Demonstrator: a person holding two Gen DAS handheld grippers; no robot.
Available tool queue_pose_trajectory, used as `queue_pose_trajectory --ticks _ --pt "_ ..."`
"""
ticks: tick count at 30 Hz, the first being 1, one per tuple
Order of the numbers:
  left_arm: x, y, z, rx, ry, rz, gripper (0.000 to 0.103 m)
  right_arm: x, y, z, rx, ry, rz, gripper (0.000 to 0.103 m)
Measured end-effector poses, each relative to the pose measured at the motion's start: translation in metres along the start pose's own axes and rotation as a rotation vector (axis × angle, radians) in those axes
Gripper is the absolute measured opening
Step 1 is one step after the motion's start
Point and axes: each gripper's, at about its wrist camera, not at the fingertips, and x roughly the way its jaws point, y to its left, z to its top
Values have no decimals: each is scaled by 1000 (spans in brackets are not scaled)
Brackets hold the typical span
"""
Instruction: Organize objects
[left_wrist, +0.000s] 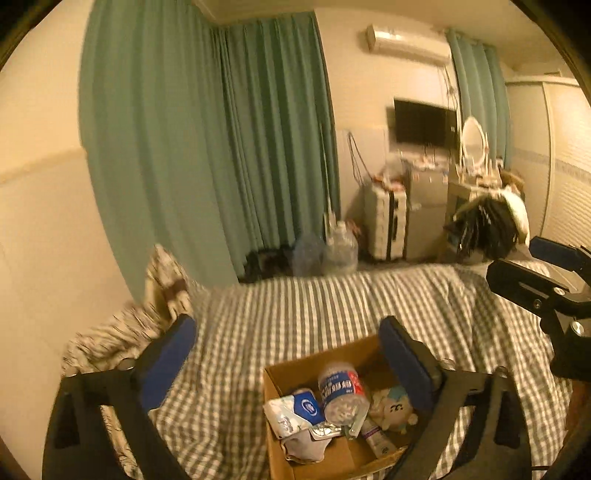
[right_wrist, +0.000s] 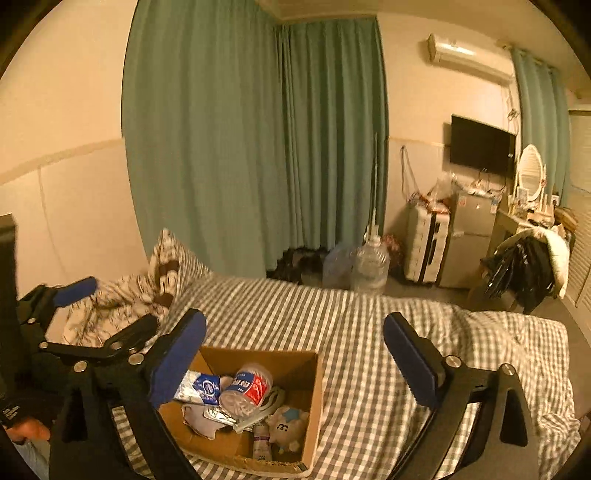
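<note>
An open cardboard box (left_wrist: 295, 373) (right_wrist: 314, 398) sits on the checked bed sheet (left_wrist: 295, 306). It holds a clear jar with a blue and red label (left_wrist: 341, 391) (right_wrist: 247, 387), a blue and white tissue pack (left_wrist: 295, 410) (right_wrist: 201, 386), a small plush toy (left_wrist: 393, 408) (right_wrist: 288, 424), a tube (right_wrist: 261, 441) and crumpled wrappers. My left gripper (left_wrist: 286, 326) hangs above the box, open wide and empty. My right gripper (right_wrist: 295, 323) hovers beside it, also open and empty. Each gripper shows at the edge of the other's view: the right (left_wrist: 532, 264), the left (right_wrist: 110, 308).
A rumpled patterned quilt (right_wrist: 122, 295) lies at the bed's left end by the wall. Beyond the bed are green curtains (right_wrist: 240, 147), two large water jugs (right_wrist: 369, 266) on the floor, a white suitcase (right_wrist: 424, 243), a small fridge (right_wrist: 469, 236) and a chair draped with clothes (right_wrist: 528, 266).
</note>
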Motion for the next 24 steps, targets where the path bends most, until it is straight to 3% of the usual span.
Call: queue_pose_trajectory --ticks 10,16,24 --pt "-82 -6 1 -64 -157 51 103 -91 -16 3 -31 -140 -66 103" --pt "-112 -13 -21 -135 -190 59 103 -129 -19 -15 -71 -203 -137 103" --pt "-120 -35 -59 -133 -180 104 103 -141 -27 -59 -47 -227 -126 103"
